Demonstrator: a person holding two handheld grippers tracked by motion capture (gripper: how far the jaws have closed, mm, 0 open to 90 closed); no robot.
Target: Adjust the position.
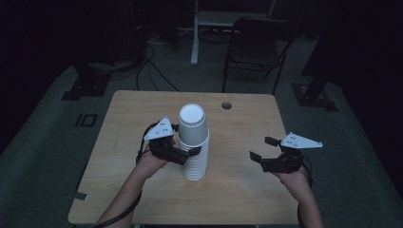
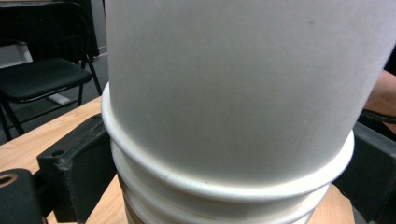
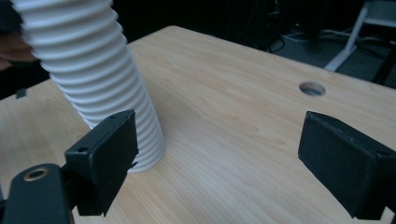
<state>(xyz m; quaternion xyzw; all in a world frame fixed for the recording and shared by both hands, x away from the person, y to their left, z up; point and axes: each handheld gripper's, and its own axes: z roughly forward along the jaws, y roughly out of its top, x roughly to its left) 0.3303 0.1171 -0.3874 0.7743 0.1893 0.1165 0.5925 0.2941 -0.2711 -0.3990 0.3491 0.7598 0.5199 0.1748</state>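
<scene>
A tall stack of white paper cups [image 1: 194, 147] stands upside down near the middle of the light wooden table [image 1: 237, 190], the rims ribbing its lower part and the topmost cup [image 1: 192, 124] showing its flat base to the ceiling. The left gripper [image 1: 189, 153] is pushed up against the stack from the person's left, about halfway up; in the left gripper view its black jaws sit on either side of the cup wall [image 2: 233, 93], just at the rim of the top cup, close around it, though I cannot tell whether they are actually pressing it. The right gripper [image 1: 264, 148] is held off to the right, well apart from the stack, its jaws spread wide with nothing between them. In the right gripper view the stack [image 3: 98, 79] leans across the upper left, and a round cable hole [image 3: 312, 88] shows in the tabletop beyond. A dark folding chair [image 1: 259, 38] stands behind the table.
</scene>
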